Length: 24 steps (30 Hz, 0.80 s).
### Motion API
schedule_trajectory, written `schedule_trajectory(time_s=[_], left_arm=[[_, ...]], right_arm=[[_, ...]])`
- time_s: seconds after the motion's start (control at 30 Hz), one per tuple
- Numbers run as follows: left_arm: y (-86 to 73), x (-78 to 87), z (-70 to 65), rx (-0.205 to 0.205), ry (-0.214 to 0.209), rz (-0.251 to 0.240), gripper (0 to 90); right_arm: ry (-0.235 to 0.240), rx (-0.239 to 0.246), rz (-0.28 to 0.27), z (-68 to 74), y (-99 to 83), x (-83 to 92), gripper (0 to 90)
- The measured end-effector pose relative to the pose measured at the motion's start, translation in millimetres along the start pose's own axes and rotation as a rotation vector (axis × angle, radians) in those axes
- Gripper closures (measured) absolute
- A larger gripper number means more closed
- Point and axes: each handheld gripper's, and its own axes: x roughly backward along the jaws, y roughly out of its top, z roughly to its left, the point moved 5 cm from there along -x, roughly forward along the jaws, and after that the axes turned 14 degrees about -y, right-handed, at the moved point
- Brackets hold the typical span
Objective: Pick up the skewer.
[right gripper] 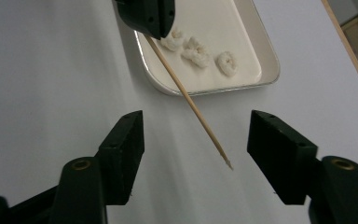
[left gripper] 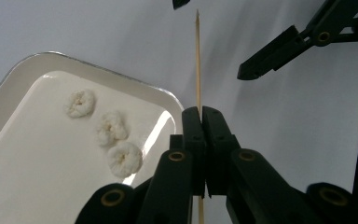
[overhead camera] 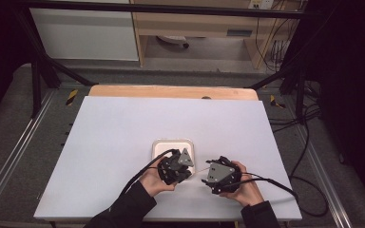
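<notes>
Two hand-held grippers, no readable writing: left hand-held gripper (left gripper: 203,122) clamps a skewer (left gripper: 197,60); right hand-held gripper (right gripper: 196,151) stands wide.

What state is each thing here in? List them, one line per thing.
Wooden skewer: clamped at one end in the left gripper, bare, pointed tip free between the right gripper's jaws.
Left gripper: shut on the skewer.
Right gripper: open, jaws either side of the skewer tip, not touching it.
Tray: flat on the table, holding three pieces.
Three white food pieces: loose in a row in the tray, none skewered.
</notes>
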Motion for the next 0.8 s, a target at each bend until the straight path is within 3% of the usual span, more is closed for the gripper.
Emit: schedule_trajectory(time_s=[0.17,0.4,0.43,0.8], left_arm=[[8.0,-6.4,-3.9,-0.022,-0.014,0.015,88.6],[15.2,-13.0,-7.7,-0.039,-0.031,0.022,88.6],[15.8,-13.4,-8.2,-0.046,-0.034,0.028,88.6],[16.9,-18.6,-12.8,-0.065,-0.059,0.038,88.6]], right_arm=[[0.013,0.089,-0.006,2.4,-2.7,0.0,51.6],[0.027,0.167,-0.011,4.2,-5.2,-0.4,62.4],[0.022,0.206,-0.012,4.0,-6.1,-1.0,66.3],[0.079,0.283,-0.021,10.8,-8.5,0.4,82.7]])
